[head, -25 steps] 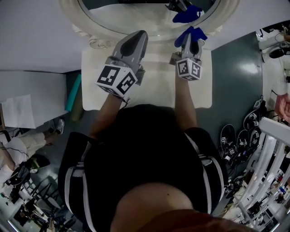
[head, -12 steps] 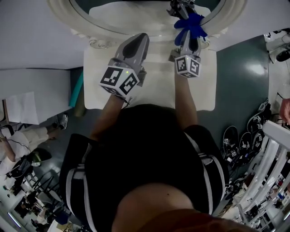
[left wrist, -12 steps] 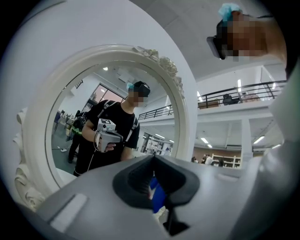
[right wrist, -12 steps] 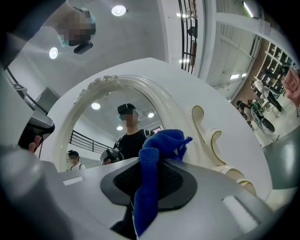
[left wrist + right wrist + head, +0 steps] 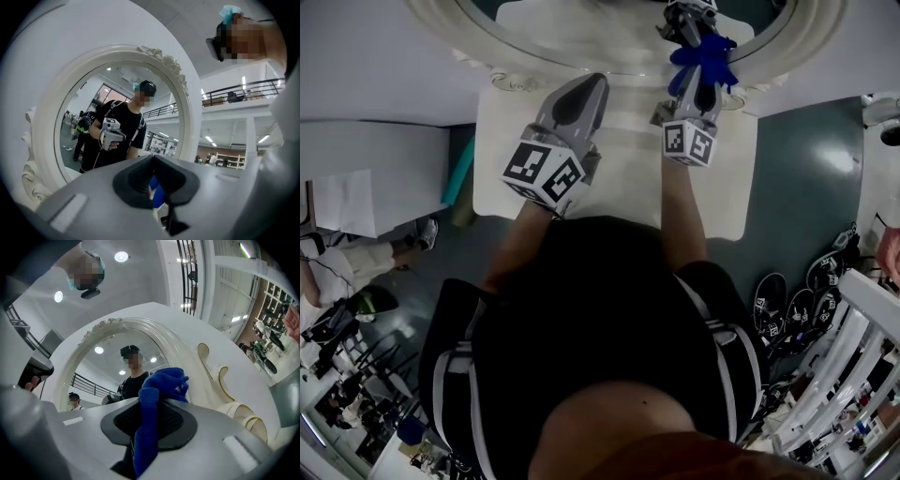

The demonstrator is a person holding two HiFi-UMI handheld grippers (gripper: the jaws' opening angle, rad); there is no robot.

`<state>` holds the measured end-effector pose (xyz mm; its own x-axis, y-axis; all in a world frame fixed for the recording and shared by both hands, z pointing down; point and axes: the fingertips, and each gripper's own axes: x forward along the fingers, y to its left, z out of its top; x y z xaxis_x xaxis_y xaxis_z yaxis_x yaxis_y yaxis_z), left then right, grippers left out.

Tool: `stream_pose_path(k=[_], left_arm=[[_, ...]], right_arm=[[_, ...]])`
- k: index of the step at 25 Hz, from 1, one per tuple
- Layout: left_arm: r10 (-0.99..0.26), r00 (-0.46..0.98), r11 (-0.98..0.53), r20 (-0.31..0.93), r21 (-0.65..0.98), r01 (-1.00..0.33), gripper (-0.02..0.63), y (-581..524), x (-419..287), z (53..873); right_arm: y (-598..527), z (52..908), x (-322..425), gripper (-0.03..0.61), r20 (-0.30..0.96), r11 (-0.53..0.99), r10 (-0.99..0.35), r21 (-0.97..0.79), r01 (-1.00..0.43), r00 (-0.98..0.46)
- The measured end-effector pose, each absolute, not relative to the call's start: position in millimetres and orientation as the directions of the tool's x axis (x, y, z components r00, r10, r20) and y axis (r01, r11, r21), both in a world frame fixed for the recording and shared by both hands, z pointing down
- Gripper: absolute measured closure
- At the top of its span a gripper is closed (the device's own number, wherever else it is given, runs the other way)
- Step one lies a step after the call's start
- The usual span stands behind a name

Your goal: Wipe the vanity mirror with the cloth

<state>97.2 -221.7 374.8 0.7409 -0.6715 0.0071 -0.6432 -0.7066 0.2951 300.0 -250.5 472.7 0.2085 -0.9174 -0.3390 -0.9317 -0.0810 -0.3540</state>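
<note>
We're looking along the left gripper [image 5: 153, 160] here, and its dark jaws are sitting closed tip to tip. There's a sliver of blue [image 5: 157, 192] peeking through the slit lower down, and we honestly can't tell what it is. Beyond the tips the vanity mirror [image 5: 117, 117] is filling most of the shot in its white carved oval frame [image 5: 187, 112]. The glass is showing a person [image 5: 123, 133] in a black T-shirt, and a balcony railing [image 5: 253, 89] is running across off to the right.
</note>
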Motion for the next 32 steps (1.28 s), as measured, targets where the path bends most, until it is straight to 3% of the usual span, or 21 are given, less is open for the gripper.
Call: stream_pose_path(k=[9, 14, 32], left_arm=[[-0.682, 0.731, -0.693, 0.013, 0.307, -0.652, 0.603, -219.5, 89.5, 379.2], [-0.691, 0.723, -0.69, -0.009, 0.307, -0.655, 0.601, -213.5, 83.4, 370.2], [-0.752, 0.657, -0.629, -0.054, 0.356, -0.691, 0.603, -212.7, 28.1, 356.6]], right_arm=[[-253.8, 469.9, 298.9, 0.503, -0.373, -0.057, -0.904, -0.378, -0.924, 0.208], [-256.0, 453.7, 278.8, 0.503, -0.418, 0.02, -0.903, -0.275, -0.961, 0.101], [-271.3, 421.6, 216.8, 0.503, -0.464, 0.14, -0.885, -0.172, -0.975, -0.045]])
